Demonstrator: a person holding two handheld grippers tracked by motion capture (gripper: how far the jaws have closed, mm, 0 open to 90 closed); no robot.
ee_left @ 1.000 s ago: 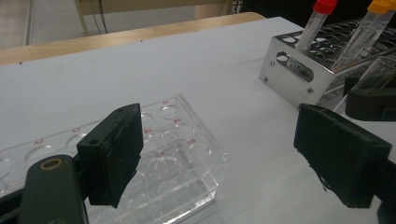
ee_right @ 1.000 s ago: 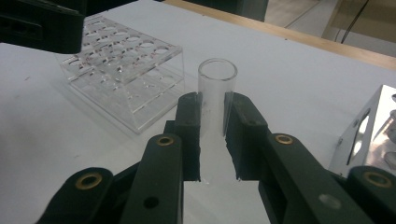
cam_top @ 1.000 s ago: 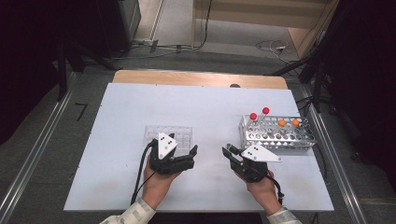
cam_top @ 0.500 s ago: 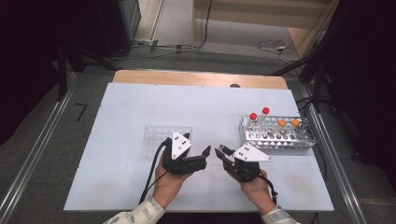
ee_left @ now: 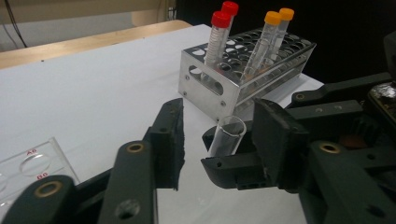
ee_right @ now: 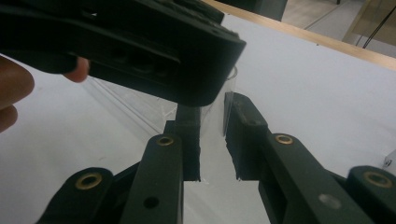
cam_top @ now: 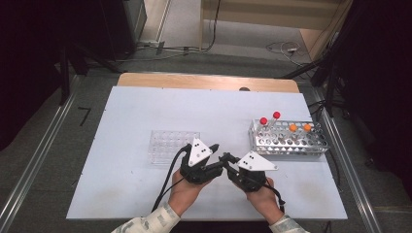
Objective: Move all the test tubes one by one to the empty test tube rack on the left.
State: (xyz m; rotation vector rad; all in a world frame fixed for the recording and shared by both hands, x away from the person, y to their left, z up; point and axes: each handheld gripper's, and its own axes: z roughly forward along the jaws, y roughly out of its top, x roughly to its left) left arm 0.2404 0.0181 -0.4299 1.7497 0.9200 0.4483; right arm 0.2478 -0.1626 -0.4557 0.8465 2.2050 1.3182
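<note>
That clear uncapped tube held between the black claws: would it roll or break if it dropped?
The clear uncapped tube is round and smooth, so it would probably roll. It looks thin-walled and empty, so likely light and slippery; glass or plastic I cannot tell.

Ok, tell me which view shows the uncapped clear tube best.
The left gripper view: the clear tube faces the camera, open mouth up, in the right gripper. In the right gripper view it is mostly hidden behind the left gripper. In the high view, too small to tell.
</note>
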